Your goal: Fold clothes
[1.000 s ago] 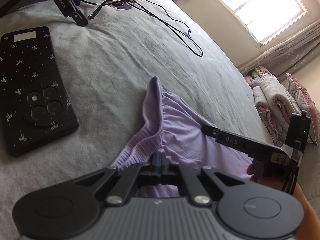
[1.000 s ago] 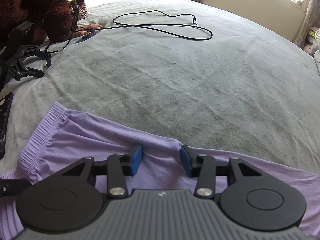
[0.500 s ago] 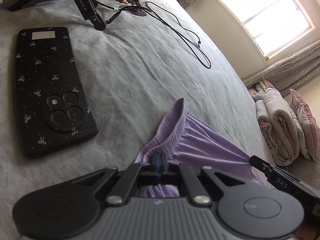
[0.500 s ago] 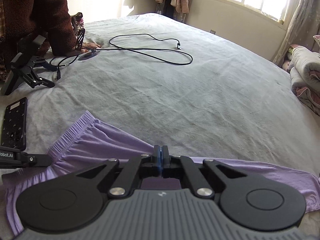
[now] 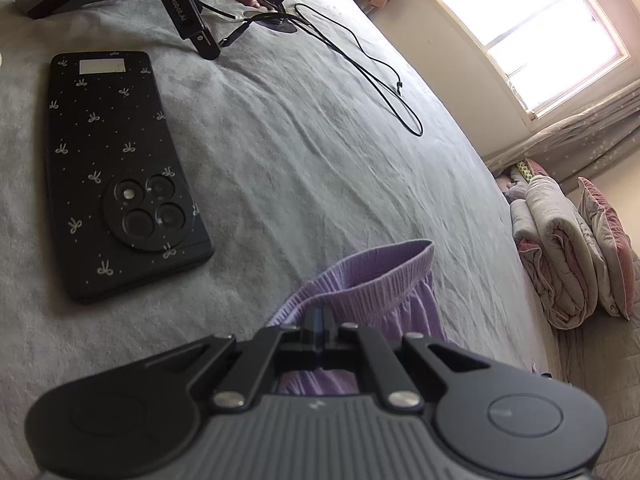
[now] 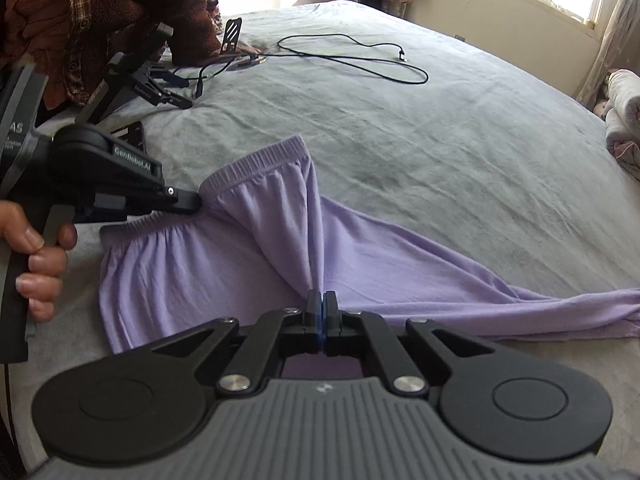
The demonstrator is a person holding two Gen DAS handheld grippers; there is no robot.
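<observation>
Both views are taken from just behind closed jaws, angled down over a grey bedspread [image 5: 304, 152]. From the left wrist, the scene is seen low and close: the purple garment [image 5: 372, 280] is pinched right at the jaws, and a black phone [image 5: 120, 172] lies to their left. From the right wrist, the scene is seen from slightly farther back, with the left gripper [image 6: 196, 202] visible to the left of the jaws. The garment, the black cable [image 6: 352, 56] ahead and the window [image 5: 536, 20] wall are shared by both views.
</observation>
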